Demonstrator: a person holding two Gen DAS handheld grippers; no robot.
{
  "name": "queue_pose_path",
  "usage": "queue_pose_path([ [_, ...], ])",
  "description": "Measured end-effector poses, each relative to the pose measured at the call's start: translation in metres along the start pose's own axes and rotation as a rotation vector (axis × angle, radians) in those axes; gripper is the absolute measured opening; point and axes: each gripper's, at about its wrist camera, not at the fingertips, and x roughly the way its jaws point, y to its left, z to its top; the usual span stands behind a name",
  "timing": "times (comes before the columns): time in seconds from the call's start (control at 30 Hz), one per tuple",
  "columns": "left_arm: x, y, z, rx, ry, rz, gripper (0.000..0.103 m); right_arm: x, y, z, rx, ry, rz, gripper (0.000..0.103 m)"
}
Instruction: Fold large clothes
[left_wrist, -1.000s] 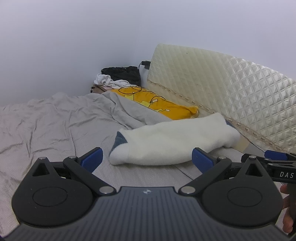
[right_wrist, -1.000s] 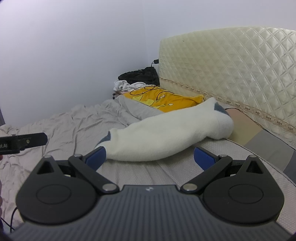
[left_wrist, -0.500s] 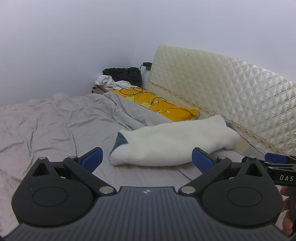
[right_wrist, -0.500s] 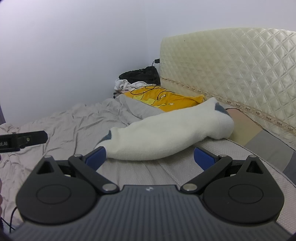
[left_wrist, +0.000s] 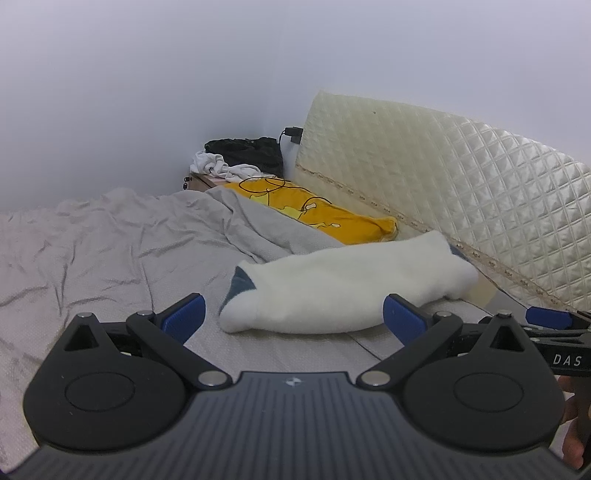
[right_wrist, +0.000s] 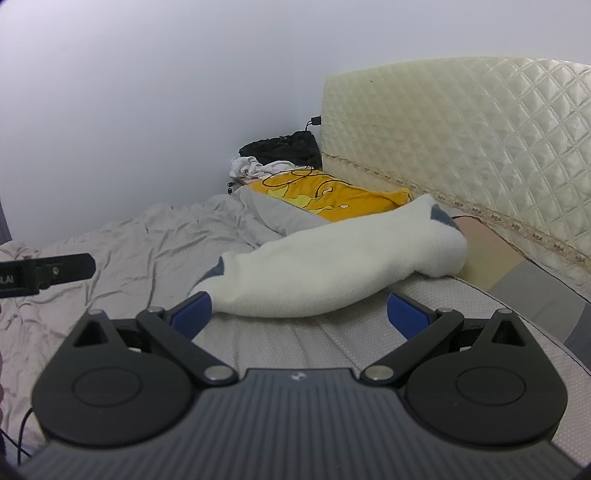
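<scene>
We are holding both grippers wide open and empty above the bed, with the white garment lying just ahead of the jaws, its long axis running across both views, left end nearer. The right gripper is sitting nearer it, its left finger almost at the hem, while the left gripper is hanging slightly back.

The left black two-finger gripper with blue pads is held level, jaws spread wide, nothing between them. The right black two-finger gripper with blue pads is in the same condition: jaws wide apart, empty. The right unit appears at the right edge of the left view, with part of the person's bare right hand beneath it.
</scene>
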Motion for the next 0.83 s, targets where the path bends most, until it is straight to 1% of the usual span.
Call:
queue_pose_path([
  [0.67, -0.0012, -0.0014, 0.0004, -0.004, 0.005, -0.007, 0.103, 0.0006, -0.0003, -0.0003, -0.004, 0.003, 0.000, 0.103],
  [0.83, -0.0006, -0.0027, -0.0009, 0.010, 0.001, 0.000, 0.103, 0.0006, -0.0008, 0.0000, -0.005, 0.006, -0.002, 0.103],
])
